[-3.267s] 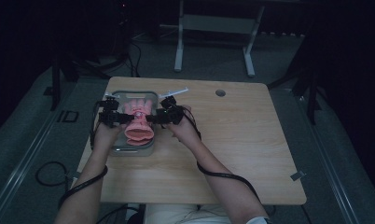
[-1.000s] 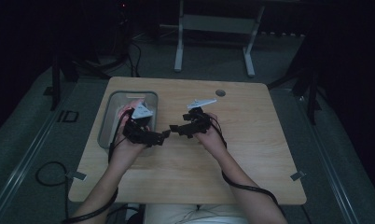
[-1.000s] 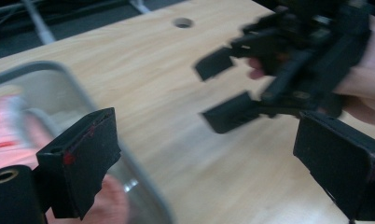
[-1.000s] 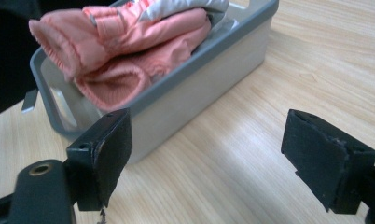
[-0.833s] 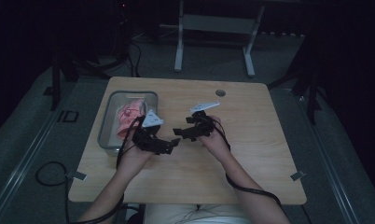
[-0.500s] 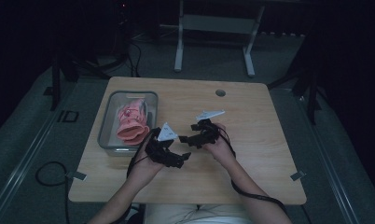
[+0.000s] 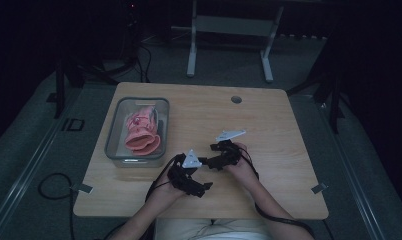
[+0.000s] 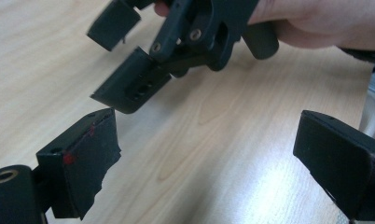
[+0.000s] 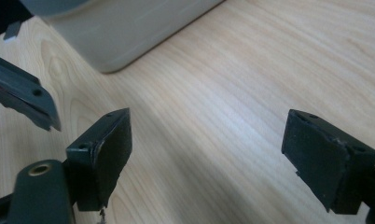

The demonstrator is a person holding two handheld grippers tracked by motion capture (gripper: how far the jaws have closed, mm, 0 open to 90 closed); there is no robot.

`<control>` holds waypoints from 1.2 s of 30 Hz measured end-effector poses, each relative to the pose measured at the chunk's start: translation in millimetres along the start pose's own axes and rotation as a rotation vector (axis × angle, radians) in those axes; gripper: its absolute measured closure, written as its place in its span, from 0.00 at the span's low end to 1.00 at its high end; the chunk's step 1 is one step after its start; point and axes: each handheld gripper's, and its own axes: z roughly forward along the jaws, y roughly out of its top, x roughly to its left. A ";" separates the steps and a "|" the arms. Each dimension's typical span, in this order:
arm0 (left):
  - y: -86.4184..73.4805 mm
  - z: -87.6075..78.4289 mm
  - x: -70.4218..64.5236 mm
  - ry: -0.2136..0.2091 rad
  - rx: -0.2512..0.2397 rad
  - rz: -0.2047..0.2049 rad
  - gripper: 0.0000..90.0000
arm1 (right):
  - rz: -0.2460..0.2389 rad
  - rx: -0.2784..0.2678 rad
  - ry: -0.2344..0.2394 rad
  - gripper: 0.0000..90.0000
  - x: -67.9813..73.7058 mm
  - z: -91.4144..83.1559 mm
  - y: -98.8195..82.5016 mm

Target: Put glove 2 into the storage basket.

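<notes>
From the high view, we see the wooden table (image 7: 269, 125) with a clear bin (image 7: 114, 142) on its left part. The pink cloth (image 7: 141, 135) lies inside the bin, all bunched up. Nothing pink hangs over the rim as far as we can tell. Our left gripper (image 7: 201, 189) and right gripper (image 7: 203, 161) are low over the bare wood, near the front edge and well to the right of the bin. They are close to each other. We cannot tell from up here how the jaws stand.

In the left gripper view, our own two black jaws stand wide apart with only wood between them. They hold nothing. The right gripper (image 8: 127, 60) is just ahead of us, held by a hand (image 8: 316, 23). Its jaws are apart too.

In the right gripper view, our two jaws are also spread wide and empty. The grey side of the bin (image 9: 129, 28) is up ahead, a little way off. A dark piece of the left gripper pokes in at the left edge.

We think the cloth is put away and the job is about done. The step now is to bring both grippers to rest. To do it well, we should keep the jaws spread, keep the two grippers from bumping each other, and mind the cables so they do not snag the bin.
</notes>
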 end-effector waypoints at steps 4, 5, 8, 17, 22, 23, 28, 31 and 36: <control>-5.5 7.8 -3.1 -0.021 0.010 0.004 0.07 | -0.011 0.015 -0.005 0.18 -0.1 0.3 -8.2; -7.0 9.7 -3.8 -0.021 0.012 0.005 0.07 | -0.016 0.022 -0.006 0.18 -0.1 0.5 -10.2; -11.3 15.2 -5.3 -0.038 0.017 -0.001 0.07 | -0.022 0.028 -0.011 0.18 -0.2 0.3 -15.9; -24.0 29.4 -15.1 -0.034 0.022 0.038 0.07 | -0.046 0.034 -0.026 0.17 -1.6 -4.0 -28.7; -27.8 33.2 -17.2 -0.049 0.021 0.042 0.07 | -0.050 0.037 -0.033 0.17 -1.9 -8.4 -35.9; -28.3 33.6 -17.3 -0.055 0.019 0.041 0.07 | -0.054 0.038 -0.034 0.17 -1.9 -9.2 -37.6; -29.6 33.6 -20.4 -0.053 0.010 0.065 0.07 | -0.071 0.047 -0.046 0.16 -1.5 -13.2 -45.7; -30.3 33.4 -20.8 -0.054 0.004 0.065 0.07 | -0.073 0.042 -0.053 0.16 -2.0 -16.7 -49.3; -30.6 31.7 -21.9 -0.037 -0.003 0.091 0.07 | -0.072 0.018 -0.059 0.16 -2.8 -21.9 -51.8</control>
